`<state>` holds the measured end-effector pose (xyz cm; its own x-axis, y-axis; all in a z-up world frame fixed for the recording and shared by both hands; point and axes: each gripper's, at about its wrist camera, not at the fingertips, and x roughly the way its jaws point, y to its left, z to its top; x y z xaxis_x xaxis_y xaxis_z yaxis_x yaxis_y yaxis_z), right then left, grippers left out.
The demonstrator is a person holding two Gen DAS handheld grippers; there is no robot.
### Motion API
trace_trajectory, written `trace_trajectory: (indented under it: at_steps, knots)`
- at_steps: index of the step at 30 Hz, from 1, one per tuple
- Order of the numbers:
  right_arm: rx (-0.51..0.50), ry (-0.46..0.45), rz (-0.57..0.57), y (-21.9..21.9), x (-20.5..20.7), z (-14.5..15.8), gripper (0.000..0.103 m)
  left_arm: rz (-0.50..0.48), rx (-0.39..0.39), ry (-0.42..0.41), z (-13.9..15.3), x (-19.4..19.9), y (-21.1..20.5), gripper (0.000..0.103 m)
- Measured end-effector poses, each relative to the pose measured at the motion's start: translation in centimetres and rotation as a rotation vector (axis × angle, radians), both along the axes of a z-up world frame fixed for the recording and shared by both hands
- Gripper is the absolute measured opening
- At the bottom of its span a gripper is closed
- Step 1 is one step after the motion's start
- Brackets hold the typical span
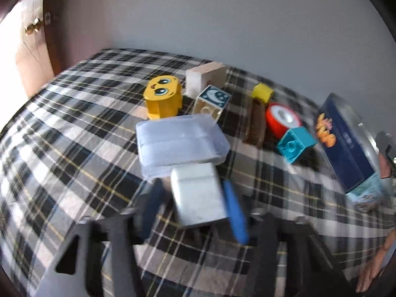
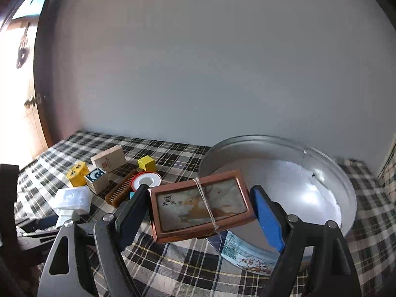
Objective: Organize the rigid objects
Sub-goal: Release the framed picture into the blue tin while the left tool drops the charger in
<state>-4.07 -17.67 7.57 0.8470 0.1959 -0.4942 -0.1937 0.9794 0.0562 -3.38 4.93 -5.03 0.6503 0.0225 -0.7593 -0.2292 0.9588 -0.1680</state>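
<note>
L tongs (image 1: pixel 194 198) grip silver box (image 1: pixel 198 195) (R tongs (image 2: pixel 203 212) hold framed case (image 2: pixel 200 208)).

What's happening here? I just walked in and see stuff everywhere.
A person is tidying small items on a plaid cloth. The right hand-held gripper carries a copper-framed box by the round metal tin. The left hand-held gripper is closed around a silvery block beside a clear plastic box.
</note>
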Motion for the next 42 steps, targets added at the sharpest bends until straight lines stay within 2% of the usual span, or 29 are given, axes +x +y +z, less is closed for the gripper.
trace_trajectory:
  at_steps: [3, 12, 17, 28, 32, 35, 42]
  knots:
    - [0.062, 0.004, 0.002, -0.9, -0.1, 0.4, 0.084, -0.041, -0.046, -0.014, 0.0, -0.1, 0.7, 0.038]
    - [0.066, -0.061, -0.035, -1.2, -0.8, 1.0, 0.084, -0.049, -0.14, -0.058, 0.0, -2.0, 2.2, 0.037]
    - [0.103, -0.104, -0.072, -2.3, -1.2, 1.7, 0.084, -0.072, -0.084, -0.138, 1.6, -3.2, 1.1, 0.037]
    - [0.195, -0.157, -0.233, -8.4, -1.0, 3.1, 0.084, -0.229, -0.02, -0.338, 7.3, -0.8, -5.8, 0.037]
    - [0.205, -0.147, -0.311, -11.6, -0.5, 2.8, 0.084, -0.293, -0.037, -0.385, 9.0, 0.7, -9.1, 0.037]
    - [0.186, -0.128, -0.35, -13.4, 0.1, 2.3, 0.084, -0.343, -0.03, -0.413, 9.6, 1.8, -11.8, 0.037]
    - [0.024, -0.129, -0.442, -14.9, 1.4, 1.3, 0.084, -0.427, 0.005, -0.402, 8.5, 4.5, -17.8, 0.037]
